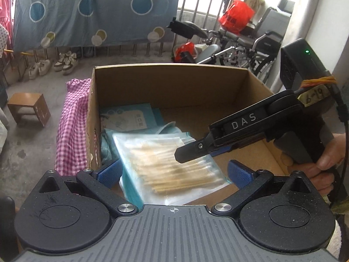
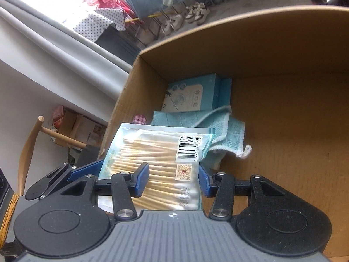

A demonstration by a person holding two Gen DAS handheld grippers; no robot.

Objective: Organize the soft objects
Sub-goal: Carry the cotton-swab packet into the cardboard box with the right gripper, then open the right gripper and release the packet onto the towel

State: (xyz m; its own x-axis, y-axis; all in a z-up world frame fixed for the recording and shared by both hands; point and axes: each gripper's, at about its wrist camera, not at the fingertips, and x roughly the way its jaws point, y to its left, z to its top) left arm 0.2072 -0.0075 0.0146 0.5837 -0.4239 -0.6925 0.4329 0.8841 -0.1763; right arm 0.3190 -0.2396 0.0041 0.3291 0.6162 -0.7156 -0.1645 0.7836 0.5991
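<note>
Two grippers work over one cardboard box (image 1: pixel 170 80). From the left wrist view, the left gripper (image 1: pixel 174 172) stands spread wide with nothing pressed between its blue pads (image 1: pixel 110 171); the bag of cotton swabs (image 1: pixel 174 166) lies below and between them, blurred, over the box floor. The right gripper (image 1: pixel 192 152) reaches in from the right, held by a person's hand (image 1: pixel 325 163), its tip over the bag. A teal cloth (image 1: pixel 106 146) and a pale blue packet (image 1: pixel 128 118) sit at the box's left side, and a pink checked cloth (image 1: pixel 72 126) lies outside against the wall.

From the right wrist view, the right gripper (image 2: pixel 172 181) has its jaws partly closed with the bag of cotton swabs (image 2: pixel 157 152) between them; both blue pads (image 2: pixel 142 181) sit at the bag's edges, so it seems clamped across its width. The bag hangs above the teal cloth (image 2: pixel 226 131), near the box's left wall (image 2: pixel 139 100).

The bag looks light, with slick film that may slide. The sticks inside give it stiffness along their length, so a hold across the bundle's middle should serve better than one on the floppy sealed edge.
</note>
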